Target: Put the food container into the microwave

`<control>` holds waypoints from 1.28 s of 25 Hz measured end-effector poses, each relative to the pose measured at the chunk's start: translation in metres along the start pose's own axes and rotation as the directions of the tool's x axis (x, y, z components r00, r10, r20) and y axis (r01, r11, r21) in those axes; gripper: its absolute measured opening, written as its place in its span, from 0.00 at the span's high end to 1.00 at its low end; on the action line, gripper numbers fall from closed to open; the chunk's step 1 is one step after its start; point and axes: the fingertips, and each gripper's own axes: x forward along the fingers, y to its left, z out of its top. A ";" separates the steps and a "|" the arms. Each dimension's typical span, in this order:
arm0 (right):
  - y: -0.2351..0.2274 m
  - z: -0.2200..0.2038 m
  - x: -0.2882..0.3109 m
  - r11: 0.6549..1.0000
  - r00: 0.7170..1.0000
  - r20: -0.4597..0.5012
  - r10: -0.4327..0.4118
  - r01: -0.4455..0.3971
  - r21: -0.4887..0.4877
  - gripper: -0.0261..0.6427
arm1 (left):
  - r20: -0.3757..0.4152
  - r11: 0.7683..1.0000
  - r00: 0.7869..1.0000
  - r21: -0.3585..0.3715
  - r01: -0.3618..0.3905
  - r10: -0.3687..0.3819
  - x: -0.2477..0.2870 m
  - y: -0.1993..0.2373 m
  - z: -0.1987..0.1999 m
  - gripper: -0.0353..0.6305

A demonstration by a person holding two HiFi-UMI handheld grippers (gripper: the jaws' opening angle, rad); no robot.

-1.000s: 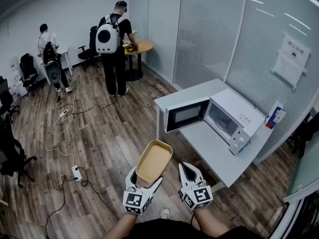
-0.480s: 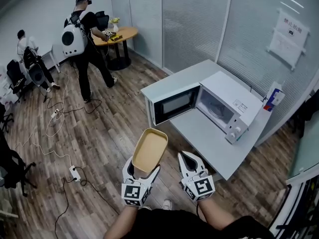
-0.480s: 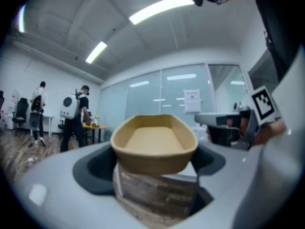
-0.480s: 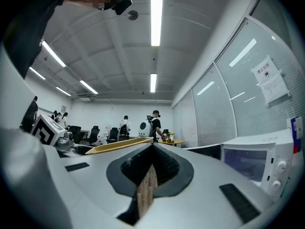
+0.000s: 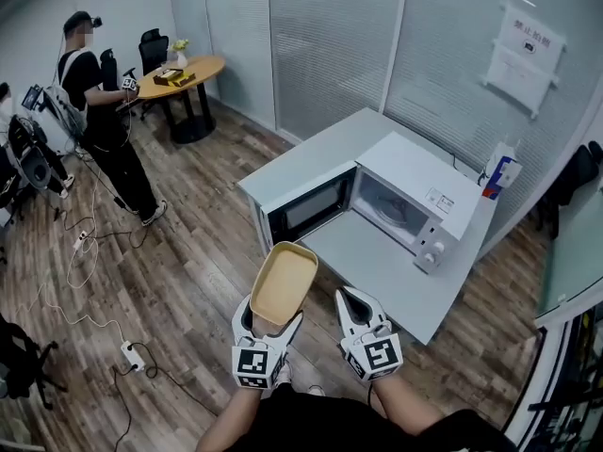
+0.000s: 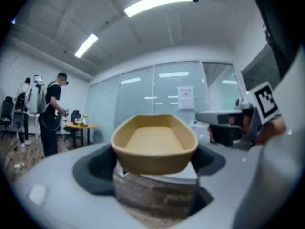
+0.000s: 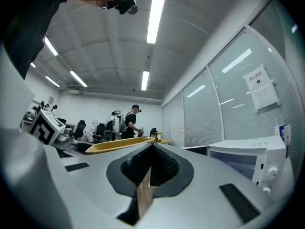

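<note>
An empty tan food container (image 5: 283, 282) is held up in the air by my left gripper (image 5: 269, 325), which is shut on its near end. In the left gripper view the container (image 6: 155, 142) fills the space between the jaws. My right gripper (image 5: 354, 311) floats beside it on the right, shut, nothing in it; its own view shows the jaws (image 7: 151, 166) pressed together. The white microwave (image 5: 415, 201) sits on a light grey table (image 5: 377, 271) ahead, its door (image 5: 309, 207) swung open to the left and its cavity (image 5: 388, 210) bare.
A blue and white carton (image 5: 499, 172) stands on the table behind the microwave. A person (image 5: 99, 111) with a backpack stands at the far left near a round wooden table (image 5: 184, 72). Cables and a power strip (image 5: 132, 354) lie on the wood floor. Glass walls with blinds run behind.
The view has swung right and closer to the table. Both grippers and the container hold the same pose. The person at the back left has walked leftwards.
</note>
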 end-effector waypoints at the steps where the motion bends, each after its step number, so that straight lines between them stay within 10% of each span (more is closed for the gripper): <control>1: -0.004 -0.003 0.005 1.000 1.000 -0.006 -0.019 0.019 -0.009 0.95 | 0.000 1.000 1.000 0.006 0.016 -0.016 0.008 0.003 0.001 0.23; 20: -0.065 -0.014 0.021 0.934 0.933 -0.044 -0.356 0.356 -0.013 0.95 | -0.042 0.945 0.946 0.043 0.323 -0.321 0.105 0.006 0.002 0.23; 32: -0.127 -0.015 0.022 0.902 0.902 -0.046 -0.429 0.425 -0.078 0.95 | -0.085 0.900 0.902 0.070 0.429 -0.424 0.180 -0.033 -0.001 0.23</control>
